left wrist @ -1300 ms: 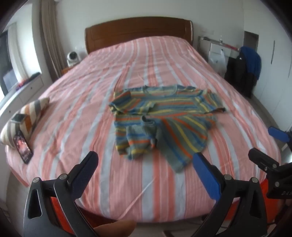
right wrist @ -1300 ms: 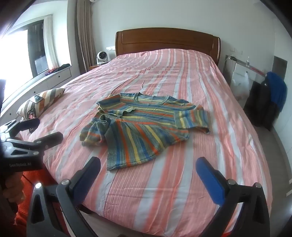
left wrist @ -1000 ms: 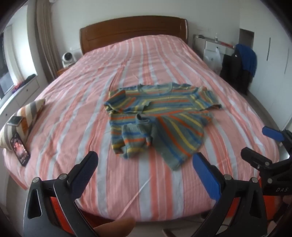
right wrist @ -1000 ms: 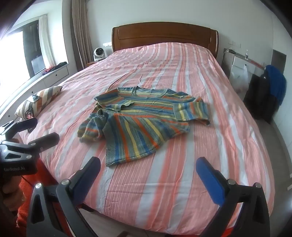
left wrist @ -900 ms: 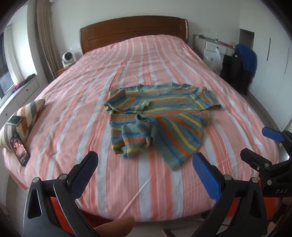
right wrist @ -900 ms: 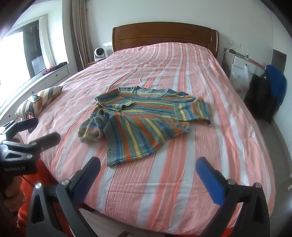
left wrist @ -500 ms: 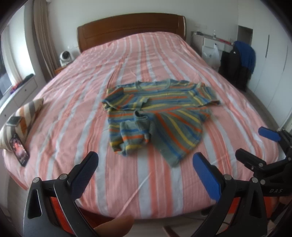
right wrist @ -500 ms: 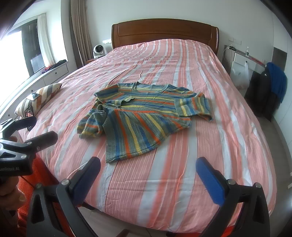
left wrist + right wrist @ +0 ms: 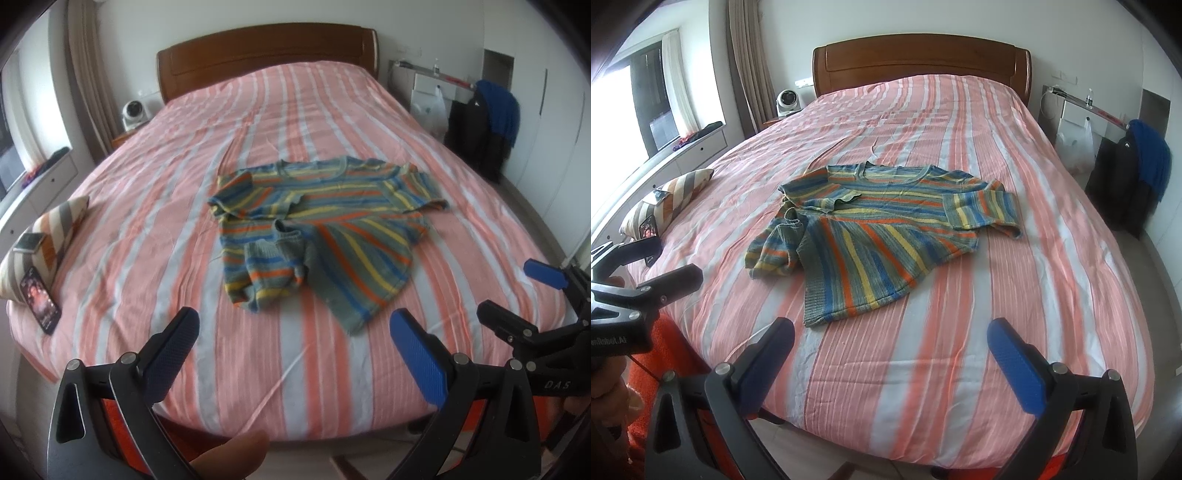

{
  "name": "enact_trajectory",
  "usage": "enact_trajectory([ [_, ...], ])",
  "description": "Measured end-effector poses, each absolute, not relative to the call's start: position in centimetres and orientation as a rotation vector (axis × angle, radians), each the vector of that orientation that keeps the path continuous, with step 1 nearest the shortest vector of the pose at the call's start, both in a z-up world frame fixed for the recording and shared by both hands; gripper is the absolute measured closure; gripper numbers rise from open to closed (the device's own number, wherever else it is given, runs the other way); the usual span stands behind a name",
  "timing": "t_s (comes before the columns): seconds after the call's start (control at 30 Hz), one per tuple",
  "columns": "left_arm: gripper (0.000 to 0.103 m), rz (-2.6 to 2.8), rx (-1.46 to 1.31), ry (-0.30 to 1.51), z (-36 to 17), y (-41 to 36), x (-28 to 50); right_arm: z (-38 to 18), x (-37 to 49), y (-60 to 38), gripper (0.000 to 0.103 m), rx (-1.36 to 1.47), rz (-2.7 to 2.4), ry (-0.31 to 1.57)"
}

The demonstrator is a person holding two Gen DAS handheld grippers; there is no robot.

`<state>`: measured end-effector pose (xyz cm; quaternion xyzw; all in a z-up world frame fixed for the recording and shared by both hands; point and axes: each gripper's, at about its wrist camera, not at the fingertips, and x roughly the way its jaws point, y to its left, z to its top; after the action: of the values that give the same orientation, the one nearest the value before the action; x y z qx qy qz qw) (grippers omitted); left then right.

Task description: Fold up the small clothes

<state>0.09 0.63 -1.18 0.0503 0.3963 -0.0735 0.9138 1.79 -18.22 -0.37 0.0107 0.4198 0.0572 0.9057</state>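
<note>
Left wrist view, nearest first: the left gripper (image 9: 293, 330) hangs at the foot of the bed (image 9: 155, 206), its two blue-padded fingers spread wide with nothing between them, and a fingertip of the holding hand (image 9: 231, 456) shows at the bottom edge. Off to the right in the same view the right gripper (image 9: 517, 295) is seen from the side, also over the bed's near edge, released and empty. From the right wrist view the right gripper (image 9: 890, 341) likewise stands wide apart over the striped pink and white bedcover (image 9: 960, 332), with the left gripper (image 9: 665, 260) at the left edge. Beyond both, well apart from either tool, the striped sweater (image 9: 321, 229) lies in the middle of the bed, neck toward the headboard (image 9: 266, 51); one sleeve is bunched over its lower front and the hem corner nearest the grippers lies skewed. At the bed's left edge a striped cushion (image 9: 48, 229) carries a phone (image 9: 40, 298). Farther back, a small white fan (image 9: 133, 112) sits beside the headboard, and dark and blue garments (image 9: 484, 125) hang at the right wall.
</note>
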Motion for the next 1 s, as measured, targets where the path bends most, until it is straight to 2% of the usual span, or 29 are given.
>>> enact_trajectory([
  [1.0,0.000,-0.150,0.106,0.830,-1.70,0.61,0.04,-0.64,2.03,-18.44,0.000,0.043,0.106,0.881],
])
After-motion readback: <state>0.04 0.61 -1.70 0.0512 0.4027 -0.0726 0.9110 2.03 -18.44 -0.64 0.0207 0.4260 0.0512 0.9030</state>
